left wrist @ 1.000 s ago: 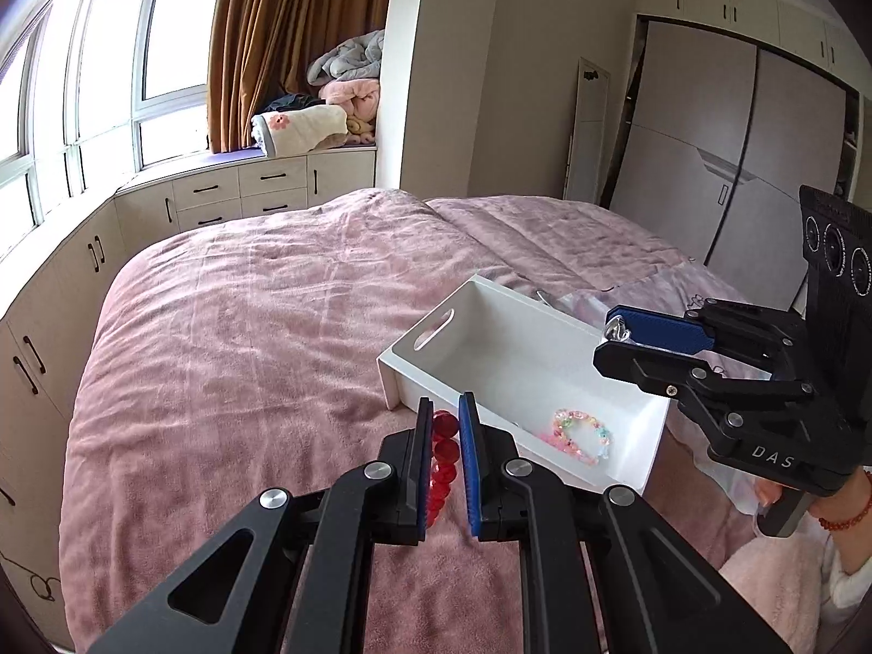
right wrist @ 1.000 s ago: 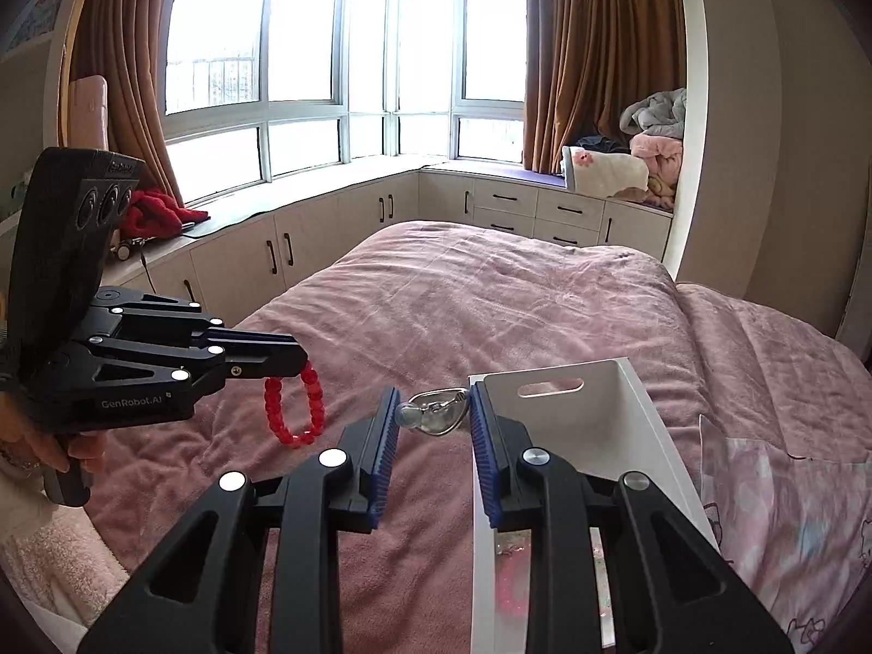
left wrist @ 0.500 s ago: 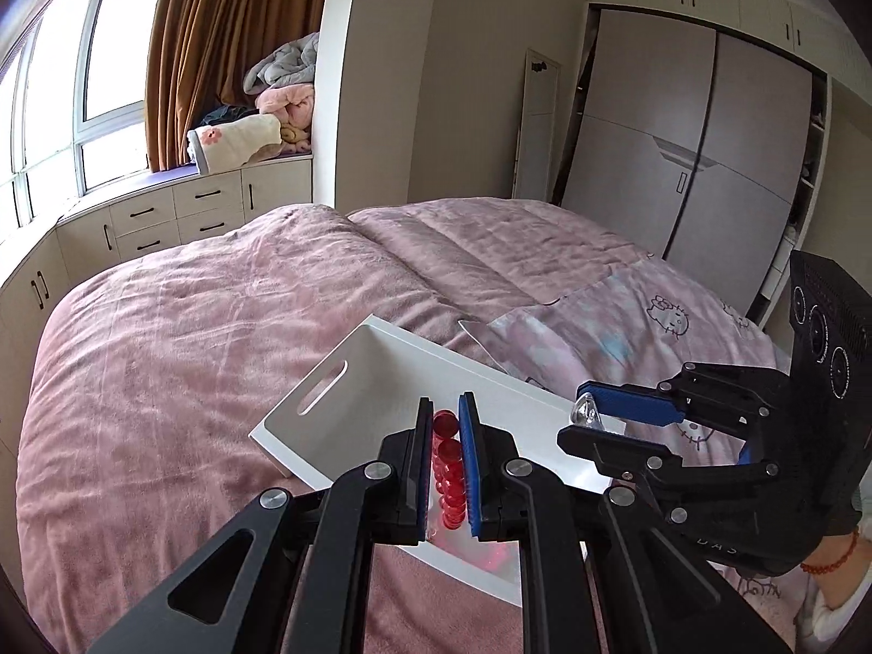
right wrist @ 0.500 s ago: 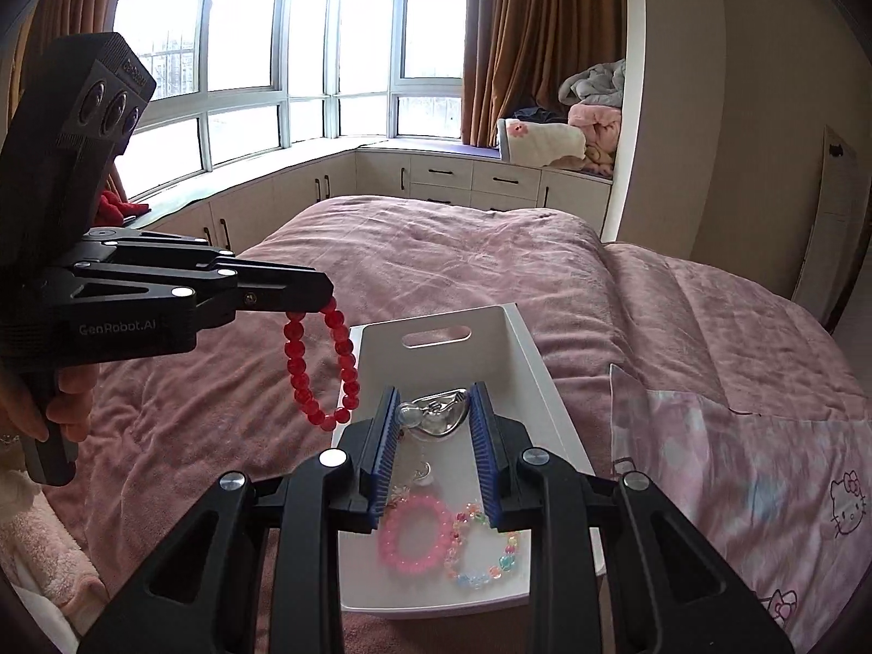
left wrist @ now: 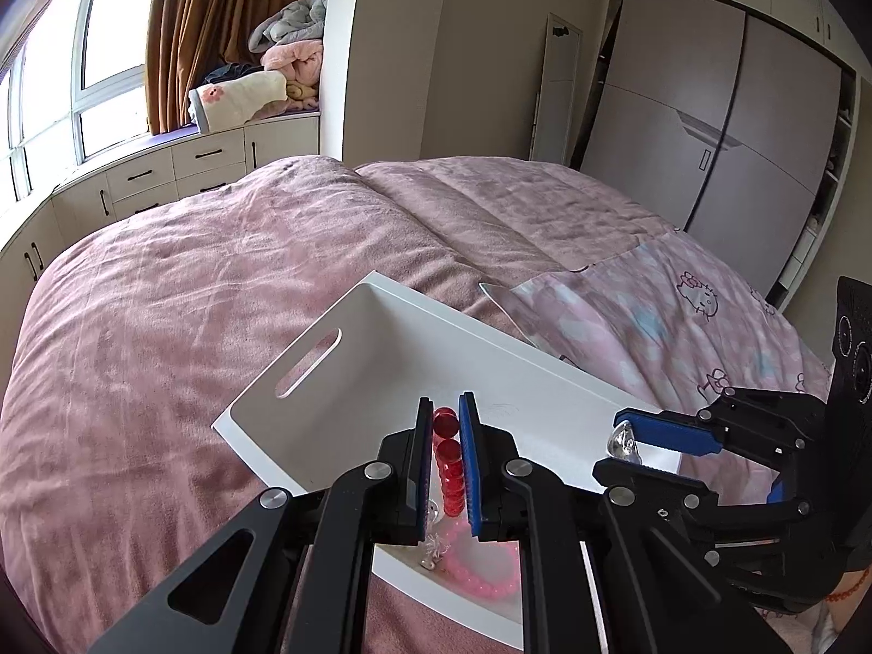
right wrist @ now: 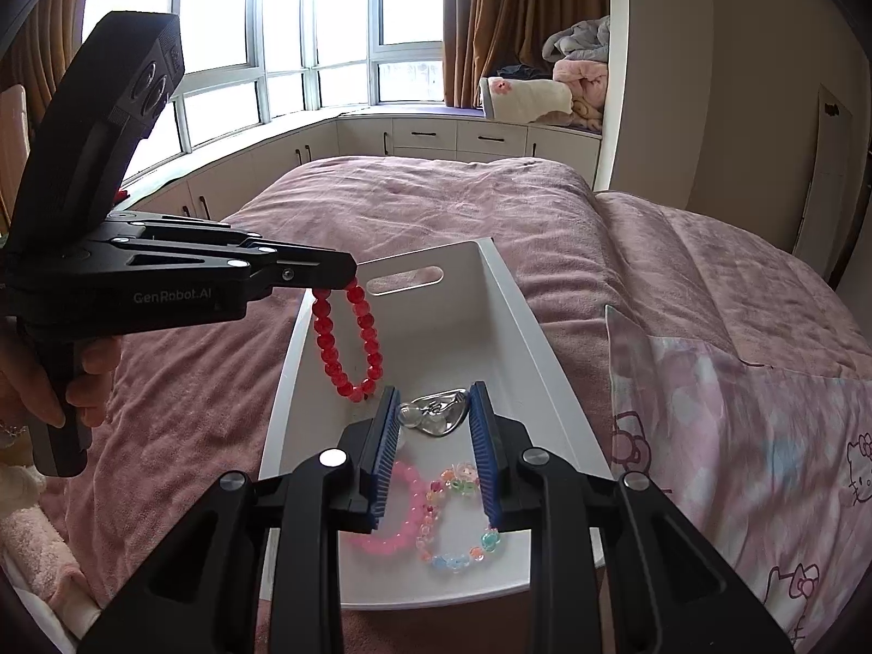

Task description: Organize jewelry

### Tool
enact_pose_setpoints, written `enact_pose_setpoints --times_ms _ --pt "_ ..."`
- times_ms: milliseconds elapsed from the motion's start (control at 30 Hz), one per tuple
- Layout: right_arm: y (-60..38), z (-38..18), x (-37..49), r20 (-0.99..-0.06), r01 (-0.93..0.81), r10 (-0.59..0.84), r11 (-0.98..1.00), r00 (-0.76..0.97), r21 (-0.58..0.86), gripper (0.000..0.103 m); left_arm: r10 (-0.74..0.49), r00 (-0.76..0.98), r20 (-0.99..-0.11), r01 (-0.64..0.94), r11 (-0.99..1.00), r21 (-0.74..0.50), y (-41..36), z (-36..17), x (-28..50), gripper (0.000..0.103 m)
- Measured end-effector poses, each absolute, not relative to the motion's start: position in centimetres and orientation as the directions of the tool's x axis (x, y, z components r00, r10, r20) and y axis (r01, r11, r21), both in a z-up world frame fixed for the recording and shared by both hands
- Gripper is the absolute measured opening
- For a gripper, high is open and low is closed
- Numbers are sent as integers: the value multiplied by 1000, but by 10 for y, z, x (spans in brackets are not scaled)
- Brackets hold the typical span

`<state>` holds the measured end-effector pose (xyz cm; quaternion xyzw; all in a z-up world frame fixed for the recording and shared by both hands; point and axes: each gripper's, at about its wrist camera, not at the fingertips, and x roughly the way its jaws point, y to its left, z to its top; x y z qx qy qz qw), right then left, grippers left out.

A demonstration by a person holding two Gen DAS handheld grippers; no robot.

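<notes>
Red bead bracelet hung above white tray, pinched near-shut by left gripper. Silver heart pendant clamped across wider-set right gripper, over pink bracelet and pastel bracelet lying inside. Tray sat on pink bedspread.

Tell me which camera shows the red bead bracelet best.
The right wrist view: the red bead bracelet hangs as a full loop from the left gripper, over the white tray. The left wrist view shows only a few beads edge-on between that gripper's fingers.
</notes>
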<state>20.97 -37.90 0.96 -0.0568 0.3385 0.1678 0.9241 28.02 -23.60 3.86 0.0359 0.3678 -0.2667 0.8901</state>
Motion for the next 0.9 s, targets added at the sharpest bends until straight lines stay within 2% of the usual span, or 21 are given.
enact_pose_setpoints --times_ms 167,200,233,267,333,367,400,433,500,633,800,900 --pt "-377 -9 222 -678 -343 265 939 686 21 27 -414 592 -691 496 864 -93 -238 18 292 18" --pt "-377 -12 223 -681 -341 265 940 682 25 27 -407 599 -690 491 867 -86 -238 16 293 21" --pt "-377 -14 224 -683 -338 265 941 681 28 27 -397 607 -688 482 873 -79 -237 14 294 34" --pt "-377 -16 225 -684 -337 266 941 680 31 27 -388 616 -686 472 879 -73 -236 13 295 42" --pt "-376 -16 225 -680 -340 273 940 681 37 37 -384 630 -675 459 885 -75 -233 13 295 43" --pt "-375 -15 224 -673 -345 278 938 686 37 39 -378 640 -669 451 890 -72 -231 14 294 48" --pt "-375 -12 222 -663 -348 283 937 693 36 45 -368 657 -659 438 897 -64 -229 16 292 53" --pt "-375 -9 220 -653 -348 283 937 702 31 54 -359 678 -641 425 903 -56 -227 20 289 62" --pt "-377 2 213 -623 -351 288 936 727 23 63 -347 720 -601 404 914 -43 -221 29 280 72" --pt "-388 25 194 -564 -364 305 931 767 9 74 -312 805 -505 364 931 5 -212 51 252 91" --pt "-408 49 155 -490 -369 314 929 813 -17 86 -274 864 -423 336 939 78 -207 71 201 93" --pt "-415 55 129 -462 -375 312 926 830 -48 88 -243 896 -372 310 942 130 -209 76 166 95"
